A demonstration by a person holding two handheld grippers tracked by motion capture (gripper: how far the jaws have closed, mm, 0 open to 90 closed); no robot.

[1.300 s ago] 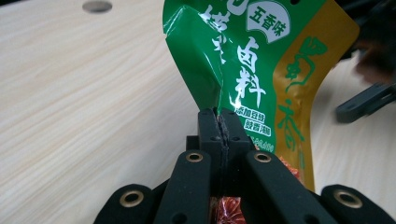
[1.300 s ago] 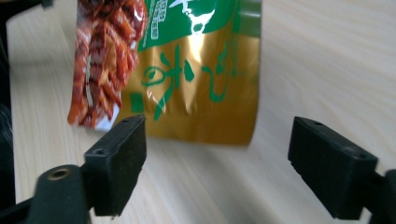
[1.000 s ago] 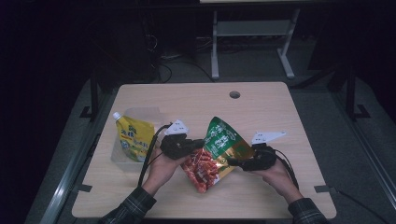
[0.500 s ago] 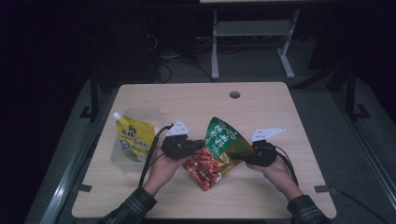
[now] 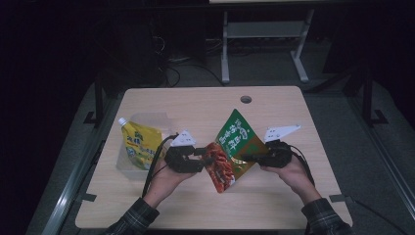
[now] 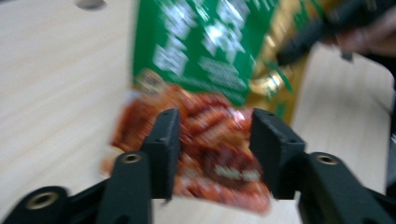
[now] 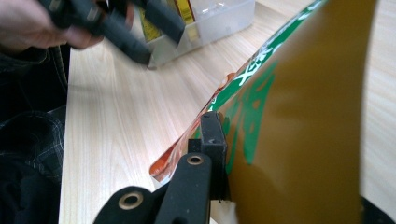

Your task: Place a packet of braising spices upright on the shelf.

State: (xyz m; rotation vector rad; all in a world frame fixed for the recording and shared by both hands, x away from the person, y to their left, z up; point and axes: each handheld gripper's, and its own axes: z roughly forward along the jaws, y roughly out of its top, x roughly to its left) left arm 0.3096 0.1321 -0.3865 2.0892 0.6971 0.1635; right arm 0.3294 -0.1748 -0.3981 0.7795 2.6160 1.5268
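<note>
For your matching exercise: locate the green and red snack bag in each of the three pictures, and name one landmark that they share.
High view: green and red snack bag at table centre, between both grippers.
Left gripper view: it stands ahead, between the open jaws.
Right gripper view: its gold back at right, clamped.
Shared landmark: the wooden table.

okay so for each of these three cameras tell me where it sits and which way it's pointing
High view: above the person's side, looking forward and down on the table; both forearms, left gripper and right gripper show.
Left gripper view: on the left gripper, looking along its jaws at the snack bag; the other hand shows beyond.
Right gripper view: on the right gripper, looking along the bag's edge toward the clear bin; the left hand shows.
All views share the snack bag.
</note>
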